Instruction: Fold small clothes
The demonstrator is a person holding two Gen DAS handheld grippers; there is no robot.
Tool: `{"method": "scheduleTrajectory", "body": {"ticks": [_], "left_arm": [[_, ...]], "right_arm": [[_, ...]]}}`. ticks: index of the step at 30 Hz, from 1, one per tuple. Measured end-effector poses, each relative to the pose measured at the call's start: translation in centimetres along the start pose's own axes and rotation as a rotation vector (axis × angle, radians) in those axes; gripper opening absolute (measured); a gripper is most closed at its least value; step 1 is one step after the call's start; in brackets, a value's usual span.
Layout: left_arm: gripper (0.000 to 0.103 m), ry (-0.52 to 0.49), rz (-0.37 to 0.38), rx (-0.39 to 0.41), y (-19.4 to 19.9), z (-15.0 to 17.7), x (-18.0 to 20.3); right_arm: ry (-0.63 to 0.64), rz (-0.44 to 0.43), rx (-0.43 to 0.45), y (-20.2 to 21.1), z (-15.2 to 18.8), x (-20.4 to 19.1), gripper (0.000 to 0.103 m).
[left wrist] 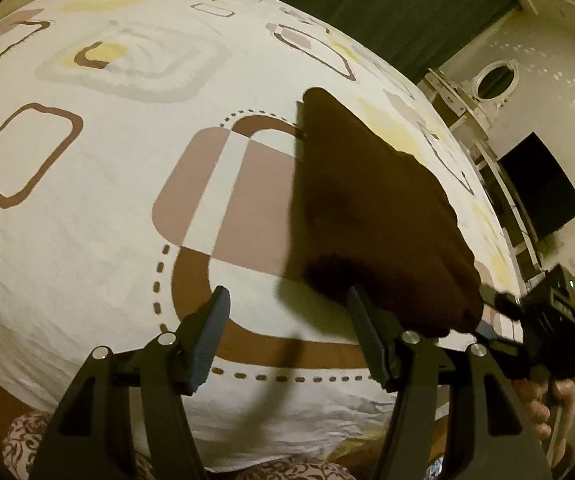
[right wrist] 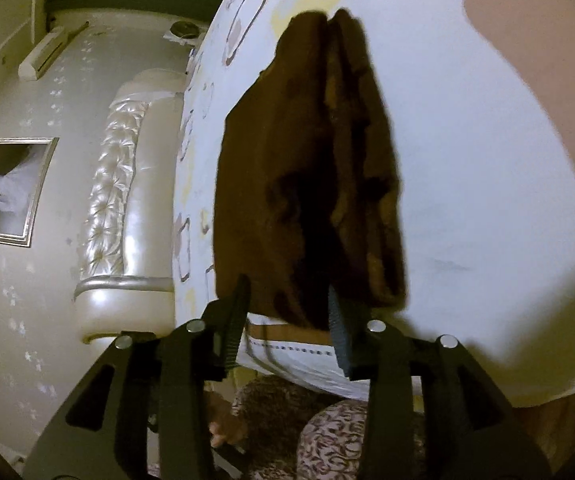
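- We hold the left gripper (left wrist: 287, 336) above the bedsheet (left wrist: 99, 216); its two fingers stand well apart and nothing lies between them.
- In the left wrist view, the right-hand finger (left wrist: 367, 332) of that gripper overlaps the near edge of the brown garment (left wrist: 367, 208); we cannot tell whether it touches the cloth.
- The brown garment is a small, dark, fuzzy piece, folded into layers. In the left wrist view it appears to hang lifted off the sheet, with a shadow cast on the sheet to its left.
- We hold the right gripper (right wrist: 287, 320) at the near edge of the brown garment (right wrist: 307, 168). Its fingers sit partly apart with the dark cloth between them; the blur and darkness there keep us from telling whether they are clamped on it.
- In the left wrist view, the right gripper (left wrist: 503, 304) meets the garment's near right corner, and our right hand (left wrist: 547, 404) grips its handle.
- The bedsheet is white, printed with brown, tan and yellow rounded squares.
- A tufted headboard (right wrist: 119, 184) stands at the left edge of the bed in the right wrist view, with a framed photograph (right wrist: 7, 188) on the wall beyond it.
- A dark screen (left wrist: 539, 188) hangs on the wall beside the bed in the left wrist view.
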State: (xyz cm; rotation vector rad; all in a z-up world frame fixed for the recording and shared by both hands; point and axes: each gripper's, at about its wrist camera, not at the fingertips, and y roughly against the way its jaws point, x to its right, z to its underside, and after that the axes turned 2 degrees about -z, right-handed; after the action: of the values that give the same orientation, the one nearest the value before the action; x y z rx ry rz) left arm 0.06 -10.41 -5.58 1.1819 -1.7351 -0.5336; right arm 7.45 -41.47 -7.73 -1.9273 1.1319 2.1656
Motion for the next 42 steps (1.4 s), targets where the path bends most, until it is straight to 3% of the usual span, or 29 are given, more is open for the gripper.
{"method": "scheduleTrajectory", "body": {"ticks": [1,3,4,10,14,18,22,25,27,29,33,35,39,42], "left_arm": [[0.061,-0.007,0.002,-0.001,0.1,0.2,0.2],[0.061,-0.019,0.006,0.002,0.2,0.4,0.5],[0.061,-0.030,0.005,0.004,0.3,0.5,0.7],[0.061,-0.147,-0.012,0.031,0.3,1.4,3.2],[0.061,-0.340,-0.021,0.065,0.4,3.1,7.0],[0.063,-0.597,-0.067,0.137,-0.4,4.9,12.3],[0.065,-0.722,-0.081,0.157,-2.4,4.8,16.1],[0.065,-0.813,-0.136,0.215,-3.8,4.8,17.7],[0.066,-0.849,-0.214,0.265,-4.7,4.4,17.8],[0.066,-0.817,-0.276,0.268,-5.4,3.5,17.1],[0.066,-0.659,-0.369,0.208,-5.9,1.7,13.9],[0.066,-0.587,-0.347,0.232,-4.4,1.9,12.1],[0.066,-0.547,-0.358,0.272,-2.5,2.4,9.6],[0.066,-0.405,-0.330,0.297,-0.9,1.3,7.2]], "right_arm": [[0.012,0.010,0.009,-0.2,-0.1,-0.3,0.037],[0.052,0.037,0.014,-0.6,-0.5,-1.6,0.011],[0.068,0.040,0.005,-0.8,-0.7,-2.2,0.005],[0.128,-0.022,0.048,-0.3,-1.9,-6.2,0.005],[0.175,-0.055,0.057,0.1,-2.8,-8.6,0.005],[0.198,-0.077,0.050,0.0,-3.3,-9.9,0.005],[0.222,-0.096,0.030,0.2,-3.8,-10.7,0.005],[0.253,-0.099,0.021,0.7,-4.1,-11.4,0.004],[0.267,-0.094,0.019,1.0,-4.3,-11.6,0.004],[0.266,-0.090,0.017,1.0,-4.5,-11.6,0.004],[0.251,-0.096,0.015,0.8,-4.6,-10.8,0.005],[0.242,-0.103,0.014,0.6,-4.5,-10.4,0.005],[0.233,-0.110,0.006,0.2,-4.3,-9.9,0.005],[0.223,-0.111,0.007,0.0,-4.2,-9.5,0.005]]}}
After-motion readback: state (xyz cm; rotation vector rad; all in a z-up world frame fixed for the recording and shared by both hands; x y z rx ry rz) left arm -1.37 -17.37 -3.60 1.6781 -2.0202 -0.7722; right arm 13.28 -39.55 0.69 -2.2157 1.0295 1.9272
